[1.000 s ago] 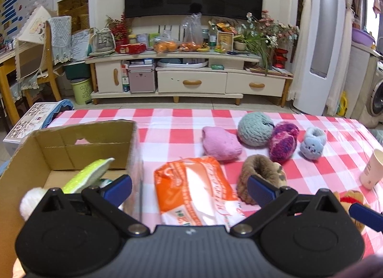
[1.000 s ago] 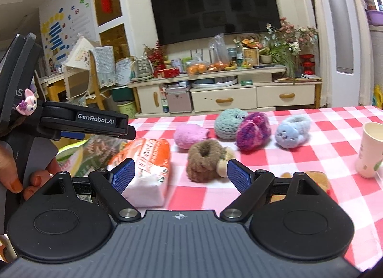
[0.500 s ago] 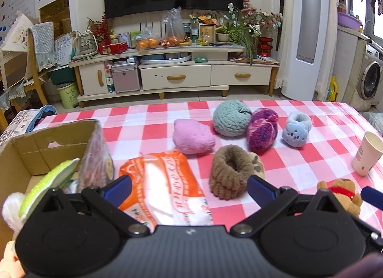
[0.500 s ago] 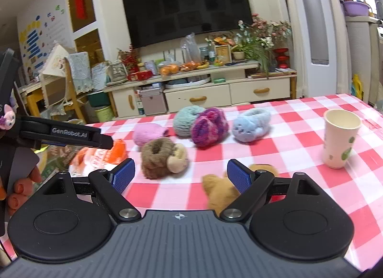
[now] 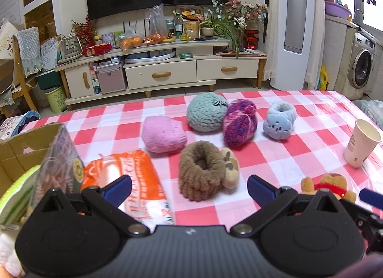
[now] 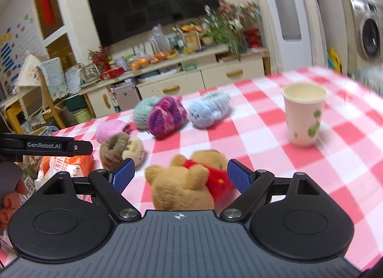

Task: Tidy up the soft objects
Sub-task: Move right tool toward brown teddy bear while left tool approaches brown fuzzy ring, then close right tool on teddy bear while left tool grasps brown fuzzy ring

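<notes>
Soft things lie on the red-checked table: a brown slipper, a pink one, a teal ball, a purple one, a blue one. My left gripper is open and empty, low in front of the brown slipper. My right gripper is open, its jaws on either side of a tan teddy bear with a red scarf, which also shows in the left wrist view. A cardboard box at the left holds a green soft toy.
An orange-and-white plastic pack lies next to the box. A paper cup stands at the right, also in the left wrist view. A TV cabinet stands beyond the table's far edge.
My right gripper has swung right and forward until the teddy bear sits between its open jaws. My left gripper has drifted right, away from the box.
</notes>
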